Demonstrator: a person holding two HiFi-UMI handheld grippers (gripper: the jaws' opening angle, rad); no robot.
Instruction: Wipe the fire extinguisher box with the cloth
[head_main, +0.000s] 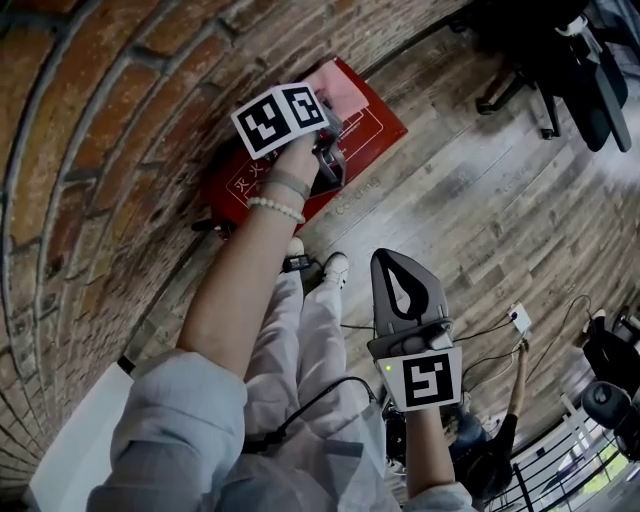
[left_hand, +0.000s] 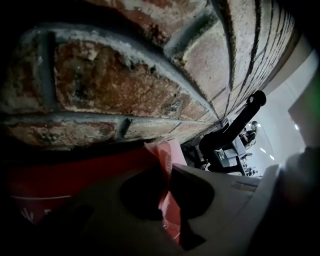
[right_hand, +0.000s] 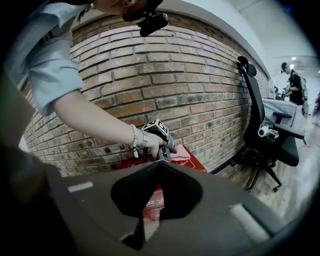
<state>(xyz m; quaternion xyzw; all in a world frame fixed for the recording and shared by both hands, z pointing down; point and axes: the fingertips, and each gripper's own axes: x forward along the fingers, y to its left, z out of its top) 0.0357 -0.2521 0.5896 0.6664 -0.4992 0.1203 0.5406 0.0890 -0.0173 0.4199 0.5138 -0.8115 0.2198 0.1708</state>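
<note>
The left gripper (left_hand: 166, 167) has its jaws pinched shut on a pink cloth (left_hand: 163, 150), which stands up in a fold between them and spills out past the tips. Just beyond and below those tips lies the red fire extinguisher box (head_main: 378, 128), flat on the wooden floor (head_main: 480, 200), with the brick wall (left_hand: 125, 85) directly ahead of the jaws. The right gripper (right_hand: 158, 164) hangs well back from the box, its jaws closed together on nothing, the box showing past their tips

The wipe looks to be working one end of the box's top. To do it well, I'd judge the loose cloth ahead of the jaws should lie flat on that top, so that fabric and not the hard jaw tips meets the paint (the white lettering (head_main: 245, 185) would likely scuff first). Press lightly and draw the jaws along the box's length in overlapping strokes, from the wall side toward the open floor. The pinch needs to be firm, since a thin fold can slip out under drag. The box may slide, so the free right jaws could brace its edge
</note>
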